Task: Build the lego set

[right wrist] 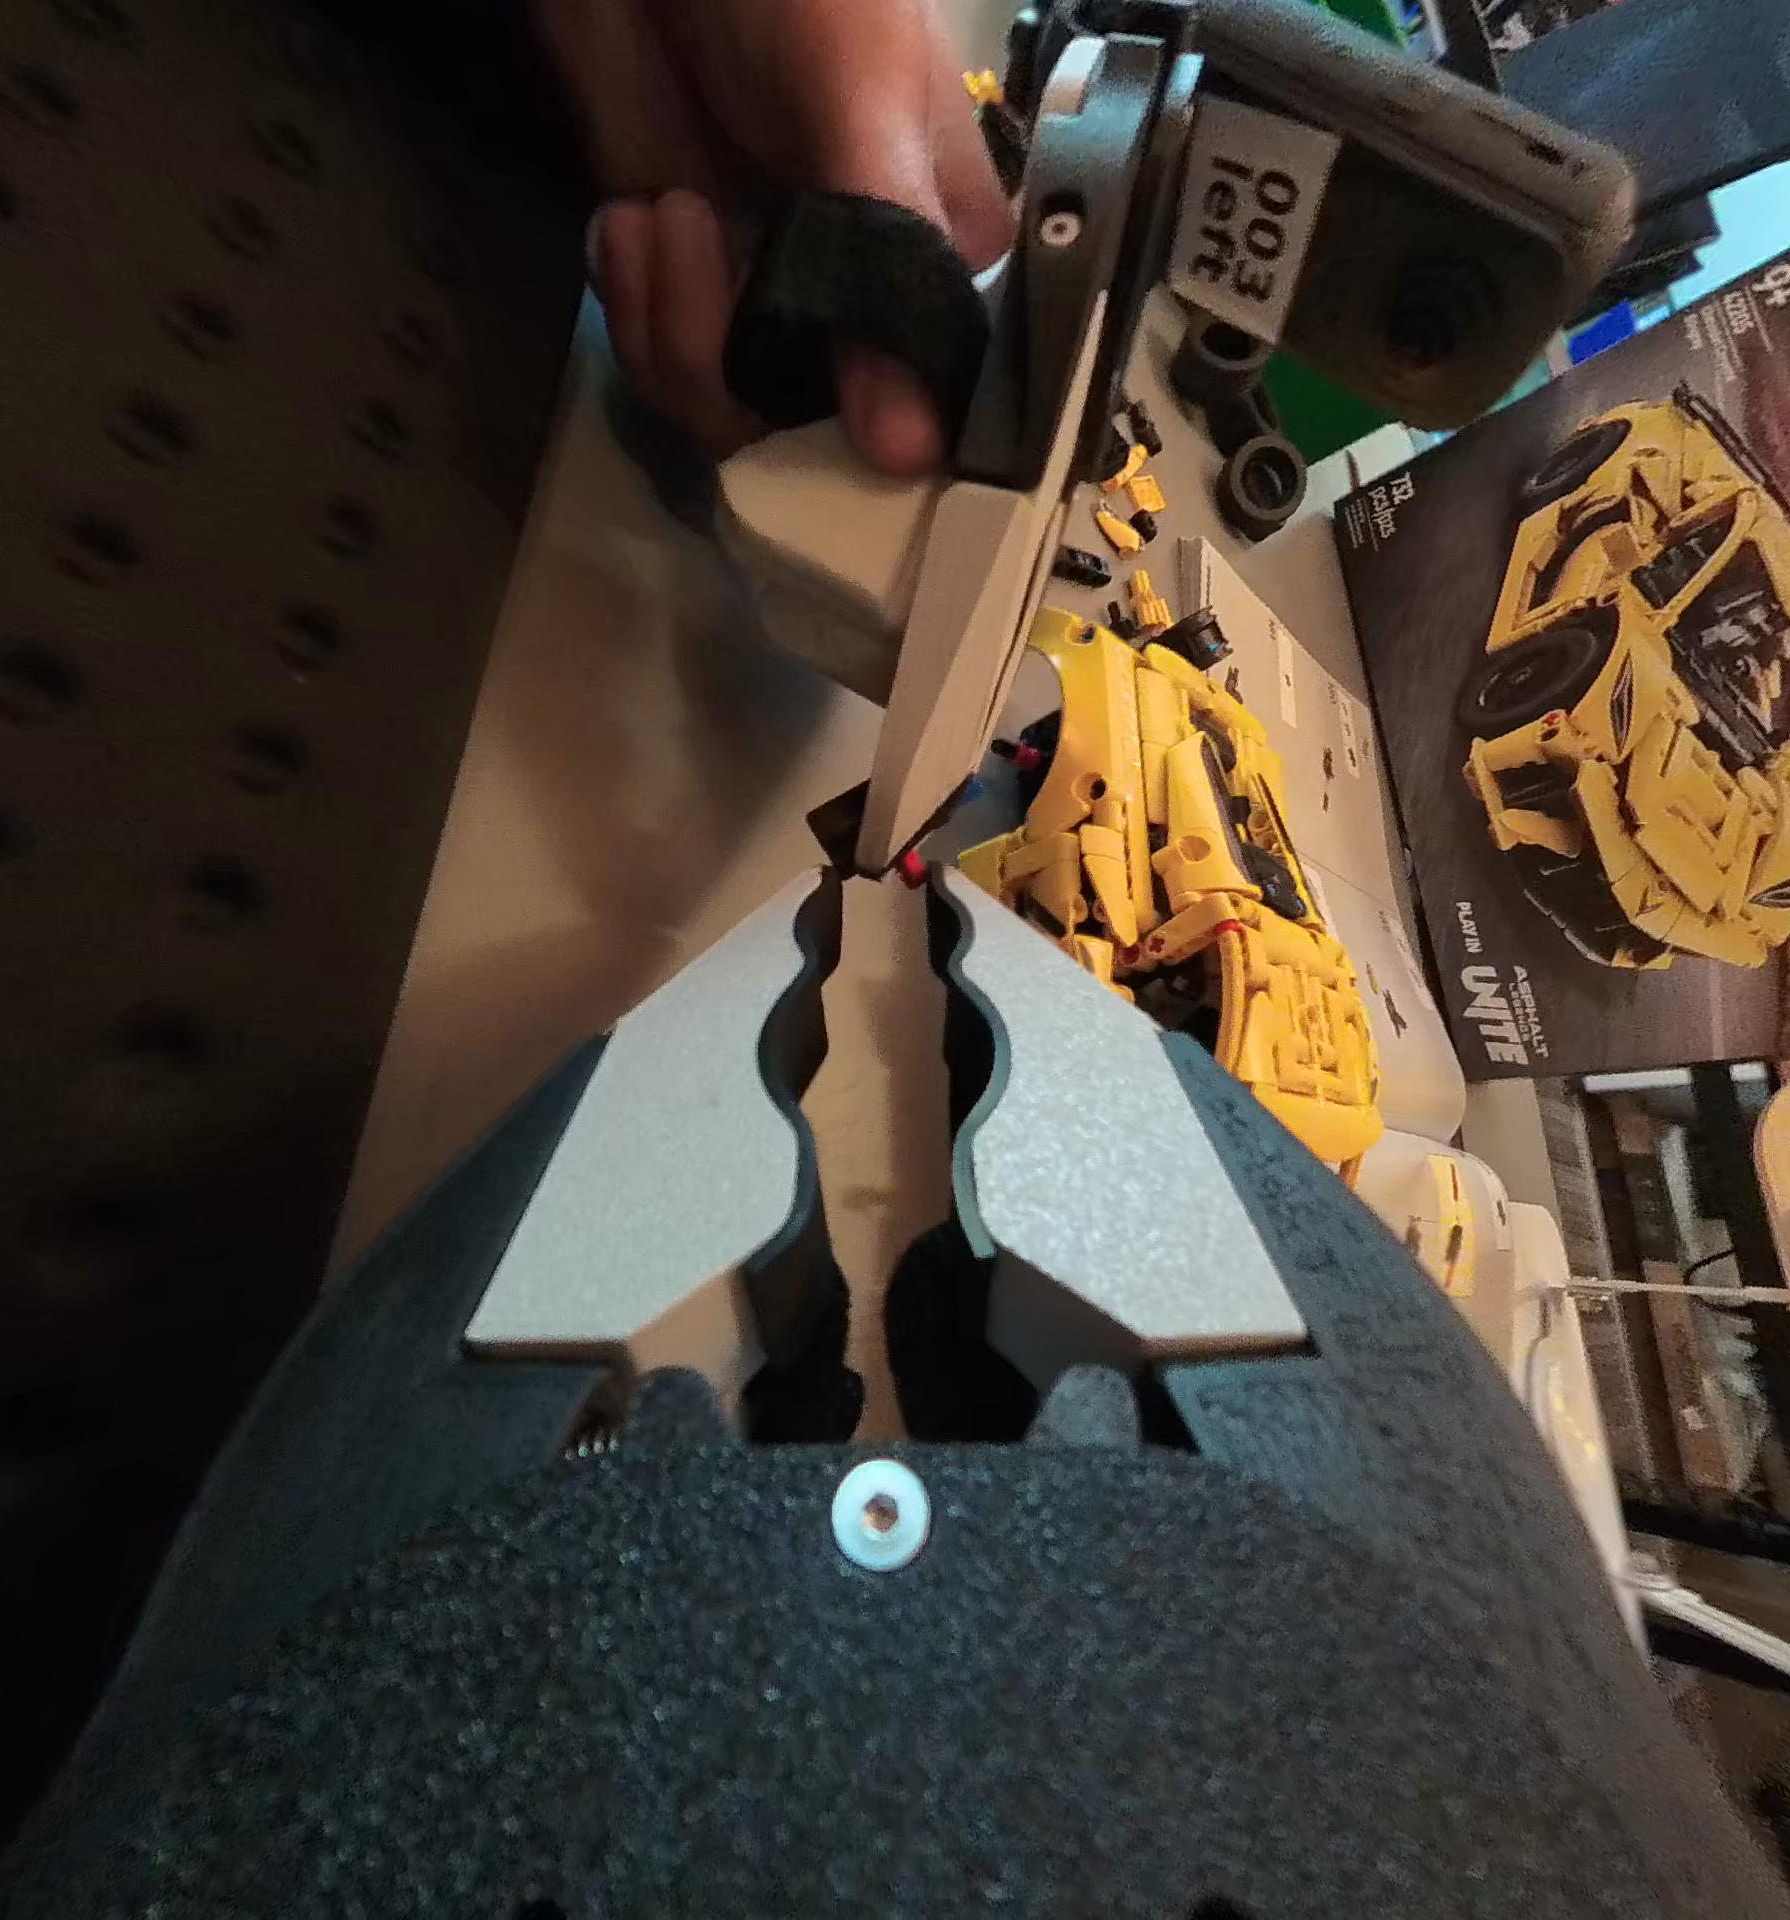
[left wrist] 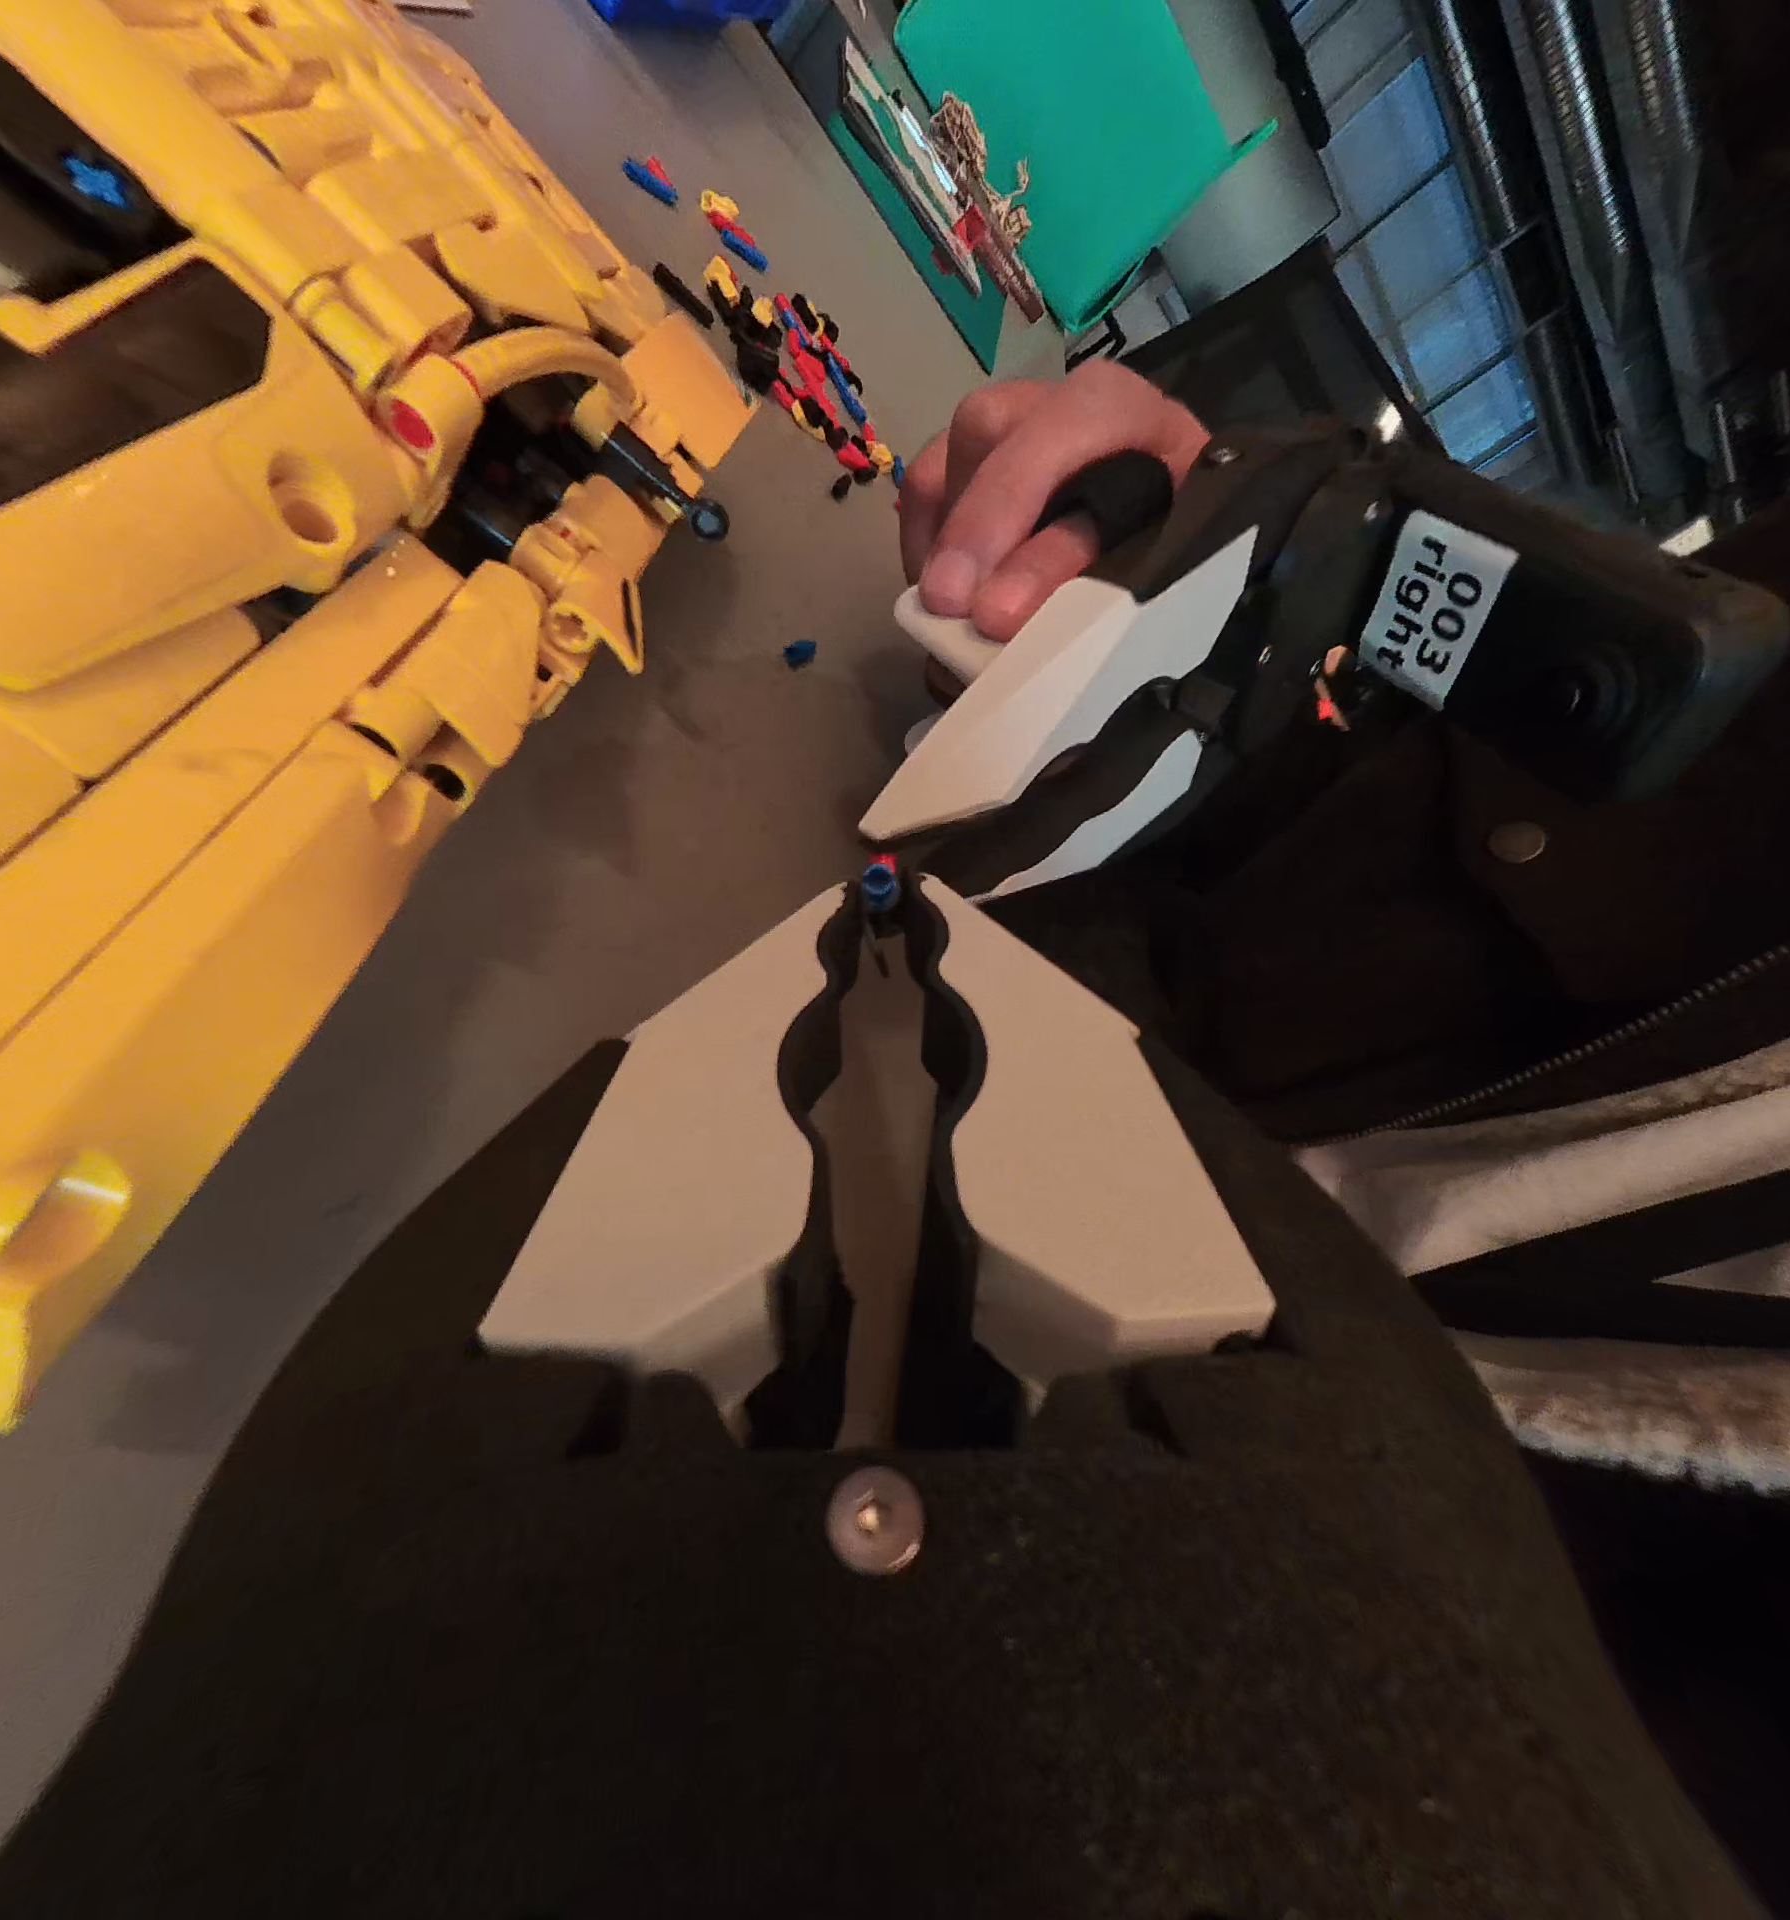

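My left gripper (left wrist: 883,899) is shut on a small blue-and-red pin (left wrist: 878,879), held above the table. In the right wrist view it comes down from above (right wrist: 870,854), and the pin's red end (right wrist: 912,868) shows at its tip. My right gripper (right wrist: 878,881) meets it tip to tip with its jaws a narrow gap apart, and I see nothing clearly gripped. It enters the left wrist view from the upper right (left wrist: 912,847). The yellow lego car (left wrist: 247,623) lies on the table to the left and also shows in the right wrist view (right wrist: 1182,852).
Loose red, blue, black and yellow pieces (left wrist: 808,364) lie beyond the car. The set's box (right wrist: 1649,675), an instruction booklet (right wrist: 1286,644) and black tyres (right wrist: 1260,483) lie by the car. A green board (left wrist: 1057,135) stands at the back. The person's dark jacket (left wrist: 1493,935) is close. Only a small space, under 4 cm, lies between the two pairs of fingers.
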{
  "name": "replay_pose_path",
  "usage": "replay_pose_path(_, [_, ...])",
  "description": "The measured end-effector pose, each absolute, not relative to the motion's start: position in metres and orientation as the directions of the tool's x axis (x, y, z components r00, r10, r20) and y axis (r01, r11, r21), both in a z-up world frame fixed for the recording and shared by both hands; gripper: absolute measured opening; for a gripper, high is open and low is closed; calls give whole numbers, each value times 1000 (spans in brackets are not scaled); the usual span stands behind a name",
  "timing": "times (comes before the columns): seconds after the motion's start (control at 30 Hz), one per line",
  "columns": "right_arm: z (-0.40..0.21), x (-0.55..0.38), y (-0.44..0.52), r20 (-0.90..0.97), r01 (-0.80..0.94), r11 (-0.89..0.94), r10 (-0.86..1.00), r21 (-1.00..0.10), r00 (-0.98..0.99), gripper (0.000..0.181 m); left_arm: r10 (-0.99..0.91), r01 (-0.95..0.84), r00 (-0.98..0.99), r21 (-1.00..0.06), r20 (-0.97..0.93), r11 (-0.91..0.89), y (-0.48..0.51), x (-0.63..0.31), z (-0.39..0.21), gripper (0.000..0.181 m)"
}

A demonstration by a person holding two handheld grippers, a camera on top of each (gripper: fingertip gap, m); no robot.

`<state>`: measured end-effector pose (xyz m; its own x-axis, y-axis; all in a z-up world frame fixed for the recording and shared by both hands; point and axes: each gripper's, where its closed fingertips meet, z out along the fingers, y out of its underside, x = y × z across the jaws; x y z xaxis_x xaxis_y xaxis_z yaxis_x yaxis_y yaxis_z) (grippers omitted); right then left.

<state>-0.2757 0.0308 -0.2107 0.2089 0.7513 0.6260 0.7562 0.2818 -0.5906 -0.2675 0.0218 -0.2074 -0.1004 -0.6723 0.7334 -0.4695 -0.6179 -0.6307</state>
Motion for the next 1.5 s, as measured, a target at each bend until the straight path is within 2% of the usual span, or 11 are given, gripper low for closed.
replay_pose_path(0.03, [-208, -275, 33, 606, 747, 248, 755, -617, 250, 14, -667, -454, -104, -632, 738, -628, 24, -268, -205, 7])
replay_pose_path(0.07, [-204, -270, 37, 586, 740, 195, 748, -643, 312, 2, -661, -427, -108, -635, 743, -644, 27, -269, -201, 6])
replay_pose_path(0.1, [-193, -267, 43, 576, 700, 169, 713, -694, 399, 3, -646, -398, -120, -633, 754, -664, 30, -270, -195, 6])
replay_pose_path(0.2, [-161, -273, 46, 422, 486, 125, 705, -865, 570, 39, -552, -218, -244, -600, 797, -770, 41, -271, -157, 6])
replay_pose_path(0.27, [-154, -282, 49, 359, 424, 95, 710, -901, 605, 47, -489, -107, -325, -545, 810, -831, 49, -274, -136, 6])
replay_pose_path(0.43, [-133, -285, 51, 464, 433, 209, 605, -877, 647, 32, -362, -51, -443, -427, 820, -903, 52, -278, -120, 6])
replay_pose_path(0.7, [-134, -286, 50, 371, 365, 152, 651, -918, 662, 33, -332, -42, -472, -397, 817, -917, 54, -280, -117, 6])
replay_pose_path(0.87, [-135, -289, 51, 419, 405, 178, 634, -897, 650, 31, -309, -85, -493, -398, 813, -913, 46, -278, -117, 6])
replay_pose_path(0.97, [-129, -286, 49, 429, 392, 207, 625, -897, 652, 18, -283, -105, -512, -385, 811, -917, 42, -279, -115, 7])
replay_pose_path(1.2, [-134, -287, 37, 430, 390, 230, 700, -892, 571, 12, -259, -183, -508, -397, 822, -899, 30, -278, -120, 6])
replay_pose_path(1.5, [-144, -293, 18, 296, 318, 160, 847, -934, 441, 13, -355, -290, -485, -530, 799, -797, 8, -282, -130, 7])
